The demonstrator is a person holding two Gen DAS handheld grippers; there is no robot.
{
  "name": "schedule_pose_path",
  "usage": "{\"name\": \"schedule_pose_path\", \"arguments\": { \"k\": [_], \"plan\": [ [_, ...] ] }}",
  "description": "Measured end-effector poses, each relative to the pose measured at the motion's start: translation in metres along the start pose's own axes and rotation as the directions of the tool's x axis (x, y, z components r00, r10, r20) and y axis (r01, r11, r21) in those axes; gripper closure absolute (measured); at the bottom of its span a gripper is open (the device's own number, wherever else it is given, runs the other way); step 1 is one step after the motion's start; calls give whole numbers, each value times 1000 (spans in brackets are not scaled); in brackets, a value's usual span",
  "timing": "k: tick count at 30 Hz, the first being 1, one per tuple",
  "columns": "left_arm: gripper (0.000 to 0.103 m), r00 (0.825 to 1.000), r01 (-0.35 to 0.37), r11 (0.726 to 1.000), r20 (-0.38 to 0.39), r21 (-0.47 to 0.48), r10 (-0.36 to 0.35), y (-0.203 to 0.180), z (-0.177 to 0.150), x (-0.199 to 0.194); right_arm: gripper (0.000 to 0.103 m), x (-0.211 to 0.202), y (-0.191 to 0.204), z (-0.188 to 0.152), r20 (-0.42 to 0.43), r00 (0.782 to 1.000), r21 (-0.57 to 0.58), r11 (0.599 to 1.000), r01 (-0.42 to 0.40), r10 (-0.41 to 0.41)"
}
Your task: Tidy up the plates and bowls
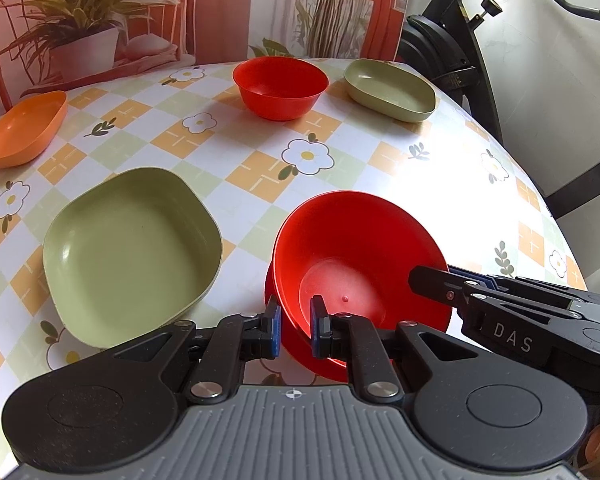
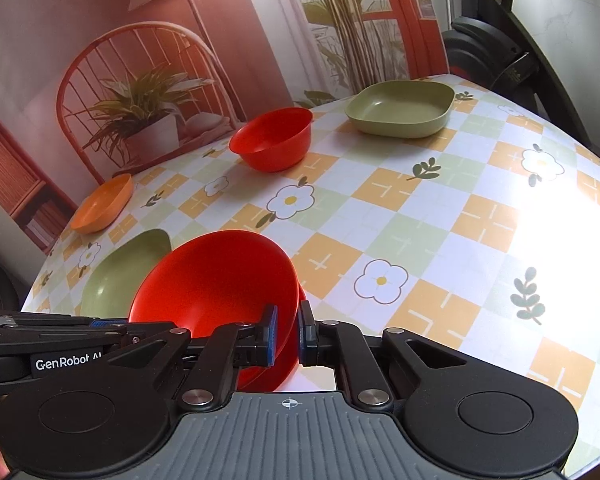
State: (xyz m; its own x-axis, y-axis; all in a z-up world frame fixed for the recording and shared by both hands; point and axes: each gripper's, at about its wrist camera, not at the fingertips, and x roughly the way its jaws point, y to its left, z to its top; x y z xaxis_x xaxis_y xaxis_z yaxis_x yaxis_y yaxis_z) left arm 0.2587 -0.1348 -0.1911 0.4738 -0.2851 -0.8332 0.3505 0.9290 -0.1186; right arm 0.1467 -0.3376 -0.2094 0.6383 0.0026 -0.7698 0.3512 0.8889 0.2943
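Note:
Two red bowls sit nested near the table's front edge, the upper red bowl (image 1: 360, 240) (image 2: 212, 276) tilted inside the lower red bowl (image 1: 300, 354). My left gripper (image 1: 296, 326) is shut on their near rim, one finger outside and one inside. My right gripper (image 2: 288, 330) is shut on the rim at the bowls' right side, and its tip (image 1: 416, 278) shows in the left wrist view. I cannot tell which of the two walls each one pinches. A third red bowl (image 1: 280, 88) (image 2: 272, 140) stands at the far middle.
A green square plate (image 1: 132, 256) (image 2: 116, 276) lies just left of the nested bowls. Another green plate (image 1: 390, 90) (image 2: 400, 110) sits far right, an orange plate (image 1: 24, 128) (image 2: 104, 202) far left. The flowered tablecloth (image 1: 340, 168) drops off at right, where an exercise bike (image 1: 460, 40) stands.

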Motion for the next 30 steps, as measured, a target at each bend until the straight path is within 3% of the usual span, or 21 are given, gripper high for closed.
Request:
{"name": "schedule_pose_path", "arguments": {
  "k": [30],
  "plan": [
    [87,1000,-10,1000,1,-17,10,4,-1,5,90,0,1,2,-6,1000,-11,1000,21,-21]
  ]
}}
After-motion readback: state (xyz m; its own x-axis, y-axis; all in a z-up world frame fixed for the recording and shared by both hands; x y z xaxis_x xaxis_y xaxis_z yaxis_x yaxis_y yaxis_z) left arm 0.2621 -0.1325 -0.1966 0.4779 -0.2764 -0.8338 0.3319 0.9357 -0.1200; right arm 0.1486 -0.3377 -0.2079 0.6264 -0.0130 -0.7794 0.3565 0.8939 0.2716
